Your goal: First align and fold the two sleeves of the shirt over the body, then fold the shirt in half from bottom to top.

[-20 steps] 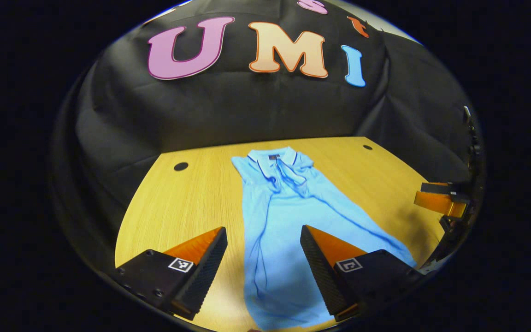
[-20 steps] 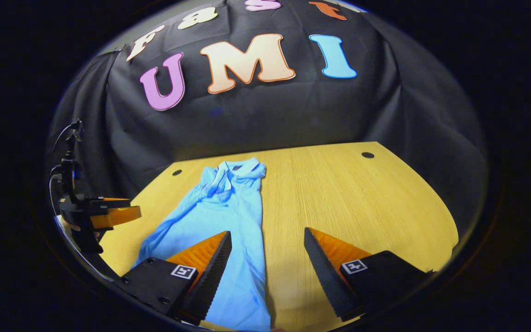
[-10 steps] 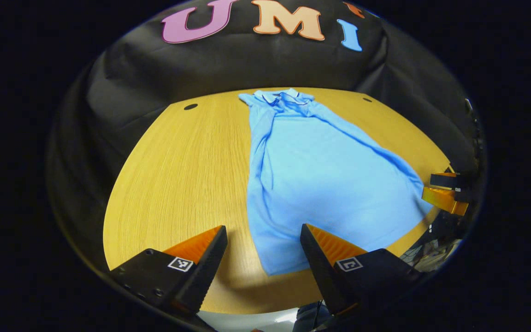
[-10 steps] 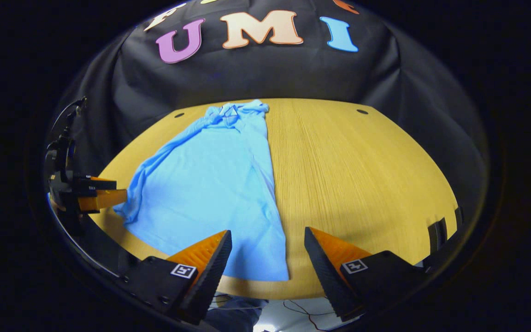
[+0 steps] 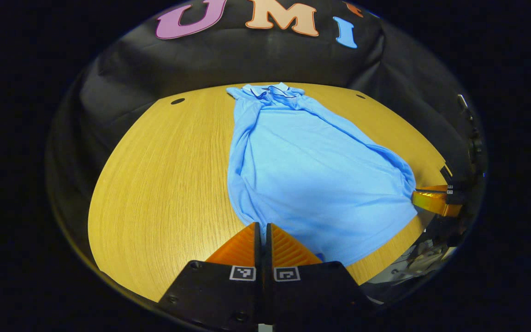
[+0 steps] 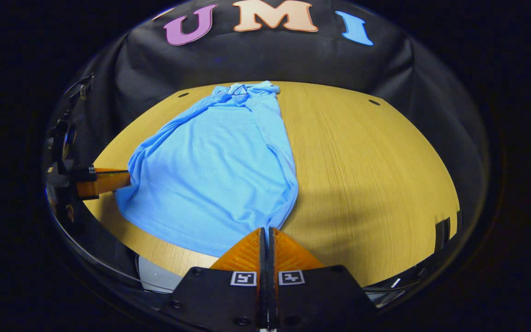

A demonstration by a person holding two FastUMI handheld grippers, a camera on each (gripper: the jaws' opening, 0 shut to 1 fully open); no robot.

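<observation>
Pinching the near hem corners of the light blue polo shirt (image 5: 311,175), left gripper (image 5: 262,227) and right gripper (image 6: 267,230) are both clamping fabric on the wooden table (image 5: 164,175), collar lying far.

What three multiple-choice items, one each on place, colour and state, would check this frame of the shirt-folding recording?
1. Where does the shirt's collar lie?
A. At the table's far edge, near the booth wall
B. At the near edge, by the grippers
C. Hanging off the table's side

2. What colour is the shirt?
A. White
B. Light blue
C. Dark green

3. How do the left gripper and right gripper stand?
A. Both wide open
B. One open, one shut
C. Both closed at the shirt's near hem corners

Answers:
1 A: the collar sits at the far end of the wooden table.
2 B: the fabric is light blue in both views.
3 C: each gripper's fingers meet, with hem fabric running in at the tips.
</observation>
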